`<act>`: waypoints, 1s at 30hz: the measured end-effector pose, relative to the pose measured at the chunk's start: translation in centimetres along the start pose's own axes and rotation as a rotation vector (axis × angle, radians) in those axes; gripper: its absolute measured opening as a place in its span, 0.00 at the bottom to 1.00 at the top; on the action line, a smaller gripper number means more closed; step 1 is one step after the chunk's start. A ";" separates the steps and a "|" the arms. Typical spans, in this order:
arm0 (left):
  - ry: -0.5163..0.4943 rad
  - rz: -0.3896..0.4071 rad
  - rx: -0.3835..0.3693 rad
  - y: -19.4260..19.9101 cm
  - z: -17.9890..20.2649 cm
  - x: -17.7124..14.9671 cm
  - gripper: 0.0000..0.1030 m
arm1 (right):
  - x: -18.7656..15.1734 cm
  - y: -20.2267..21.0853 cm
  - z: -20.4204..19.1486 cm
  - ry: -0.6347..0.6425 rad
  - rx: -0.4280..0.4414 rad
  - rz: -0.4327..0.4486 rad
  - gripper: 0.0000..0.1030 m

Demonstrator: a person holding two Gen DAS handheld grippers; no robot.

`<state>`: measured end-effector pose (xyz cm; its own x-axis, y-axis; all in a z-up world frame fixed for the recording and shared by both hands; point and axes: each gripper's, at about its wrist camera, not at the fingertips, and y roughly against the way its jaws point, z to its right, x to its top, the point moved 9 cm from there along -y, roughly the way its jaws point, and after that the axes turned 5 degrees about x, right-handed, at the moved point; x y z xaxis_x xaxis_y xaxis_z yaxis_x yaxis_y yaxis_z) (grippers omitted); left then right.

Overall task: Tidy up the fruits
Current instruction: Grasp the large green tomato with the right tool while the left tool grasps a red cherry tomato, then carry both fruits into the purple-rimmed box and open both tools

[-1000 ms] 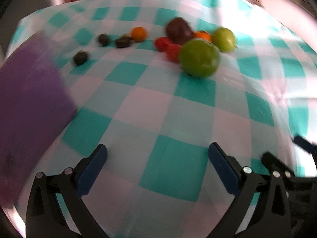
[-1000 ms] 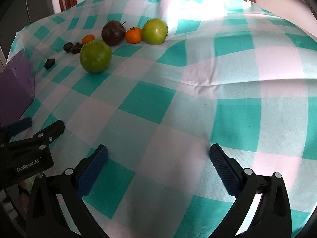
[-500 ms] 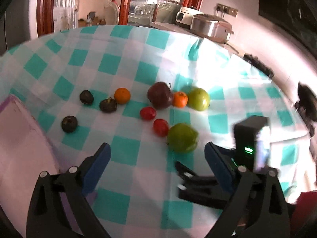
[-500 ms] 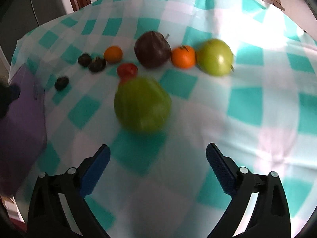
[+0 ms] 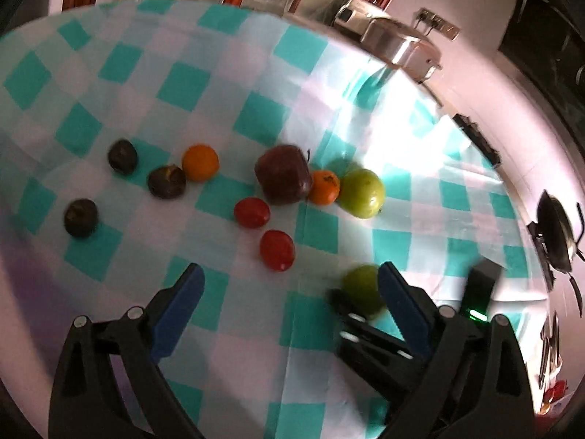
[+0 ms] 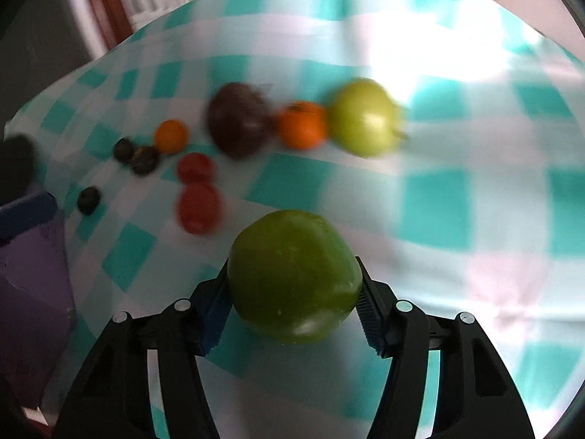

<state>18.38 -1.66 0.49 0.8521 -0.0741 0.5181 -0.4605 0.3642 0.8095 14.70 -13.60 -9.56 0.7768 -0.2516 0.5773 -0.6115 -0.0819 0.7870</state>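
My right gripper [image 6: 292, 303] is shut on a big dark green fruit [image 6: 294, 276], its pads against both sides; the fruit also shows in the left wrist view [image 5: 360, 289]. My left gripper [image 5: 289, 300] is open and empty above the cloth. Beyond lie two red tomatoes [image 5: 276, 249], a dark red apple [image 5: 283, 175], two oranges [image 5: 323, 187], a lighter green apple [image 5: 362, 193] and three small dark fruits [image 5: 166, 182].
A purple box [image 6: 25, 285] stands at the left edge of the checked tablecloth [image 5: 226, 84]. A metal pot [image 5: 398, 45] and a dark pan [image 5: 555, 234] sit on the counter behind and right of the table.
My right gripper has moved up to the big green fruit and closed on it. My left gripper has risen and tilted, so the whole fruit group is in view.
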 end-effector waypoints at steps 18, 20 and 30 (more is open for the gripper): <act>-0.269 -0.124 0.312 -9.3 0.9 -2.4 0.32 | -7.1 6.6 4.6 -0.070 -0.045 -0.045 0.58; -0.292 -0.138 0.312 -7.9 0.8 -4.6 0.32 | -7.7 7.0 4.2 -0.041 -0.042 -0.061 0.58; -0.310 -0.161 0.294 0.8 0.6 -15.3 0.32 | -11.4 9.2 1.7 0.130 0.072 -0.171 0.58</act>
<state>4.82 -0.78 -6.67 0.8244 -0.3990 0.4014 -0.4175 0.0500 0.9073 -0.03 -13.12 -9.27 0.8800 -0.1021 0.4638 -0.4749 -0.1827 0.8609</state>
